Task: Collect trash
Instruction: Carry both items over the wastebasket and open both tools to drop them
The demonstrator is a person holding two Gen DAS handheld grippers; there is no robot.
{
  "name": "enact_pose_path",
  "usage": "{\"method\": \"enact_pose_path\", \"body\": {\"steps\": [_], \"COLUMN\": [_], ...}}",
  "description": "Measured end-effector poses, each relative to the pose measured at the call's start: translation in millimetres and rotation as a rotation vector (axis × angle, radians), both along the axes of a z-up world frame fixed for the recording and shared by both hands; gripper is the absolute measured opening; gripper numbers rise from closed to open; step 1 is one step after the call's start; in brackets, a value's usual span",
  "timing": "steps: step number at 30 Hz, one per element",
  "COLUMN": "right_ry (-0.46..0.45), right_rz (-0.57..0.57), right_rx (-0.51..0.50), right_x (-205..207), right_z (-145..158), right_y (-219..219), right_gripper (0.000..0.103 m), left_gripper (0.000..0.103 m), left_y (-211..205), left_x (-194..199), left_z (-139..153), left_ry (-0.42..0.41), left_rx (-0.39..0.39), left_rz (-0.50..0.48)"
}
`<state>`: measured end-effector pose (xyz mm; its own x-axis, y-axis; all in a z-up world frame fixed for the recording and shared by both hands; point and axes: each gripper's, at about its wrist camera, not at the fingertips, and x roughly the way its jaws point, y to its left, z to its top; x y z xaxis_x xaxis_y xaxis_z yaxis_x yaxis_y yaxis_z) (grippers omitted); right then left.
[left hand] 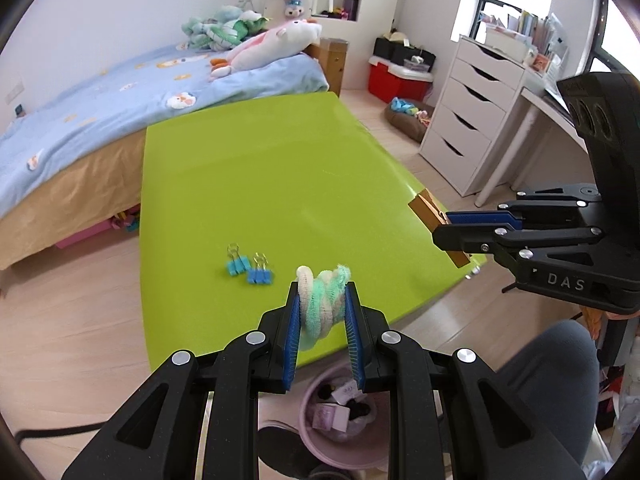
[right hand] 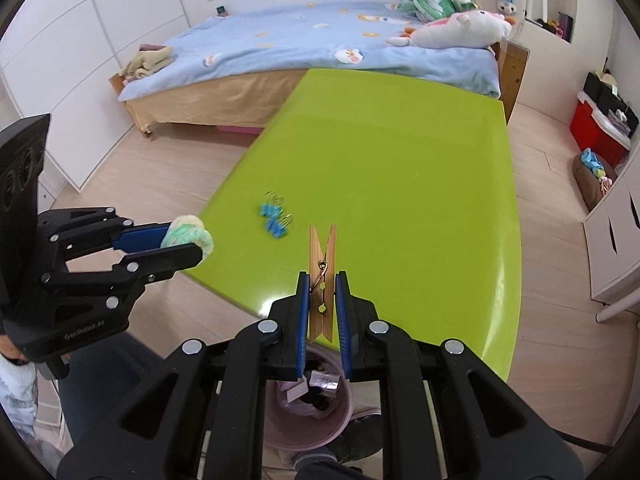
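Green laminate fills both views: we see a lime-green rectangular table (left hand: 260, 168) whose near edge stands just over a pale pink plastic waste bin (left hand: 340, 446) on the floor. We hold the left gripper (left hand: 322, 312) narrowed onto a coiled bundle of white and mint-green fuzzy pipe cleaner (left hand: 322, 300), which sits clamped between the blue pads, above the table's near edge. We hold the right gripper (right hand: 323, 304) closed onto a wooden spring clothespin (right hand: 322, 276); its long axis runs straight forward along the fingers, its split end pointing away over the table, its tail end hanging at the bin's rim in the right wrist view.

The governing relation is vertical. The bin lies below and slightly behind both sets of fingertips, and we see its mouth, already holding paper scraps and dark bits, through the gap between each pair of fingers. We judge the right gripper the nearer to a clean drop, since the clothespin's lower end already overlaps the bin opening, whereas the pipe-cleaner coil appears still above green tabletop. A short pull back toward us would likely bring it clear of the edge.

Two small blue binder clips (left hand: 250, 270) with wire handles lie touching or nearly so on the table, forward and left of the left gripper, ungrasped.
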<state>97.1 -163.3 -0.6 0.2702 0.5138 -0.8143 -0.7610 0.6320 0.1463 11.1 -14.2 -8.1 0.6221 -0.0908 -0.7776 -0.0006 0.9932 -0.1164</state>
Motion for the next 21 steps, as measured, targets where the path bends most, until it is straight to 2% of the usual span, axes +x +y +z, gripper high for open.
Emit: {"method": "enact_pose_path", "body": {"steps": [11,21], "right_ry": [0.012,0.105], "right_rz": [0.034,0.072], "right_rx": [0.037,0.016], "right_x": [-56,-93], "right_z": [-5,-40], "right_y": [-36,-49], "right_gripper": [0.013,0.013], "left_gripper": [0.021,0.021], "left_y": [-19,-33], "left_x": [-49,-80], "left_z": [-7,-26], "left_ry": [-0.020,0.015], "left_rx": [-0.009,-0.051], "left_rz": [-0.005,-0.018]}}
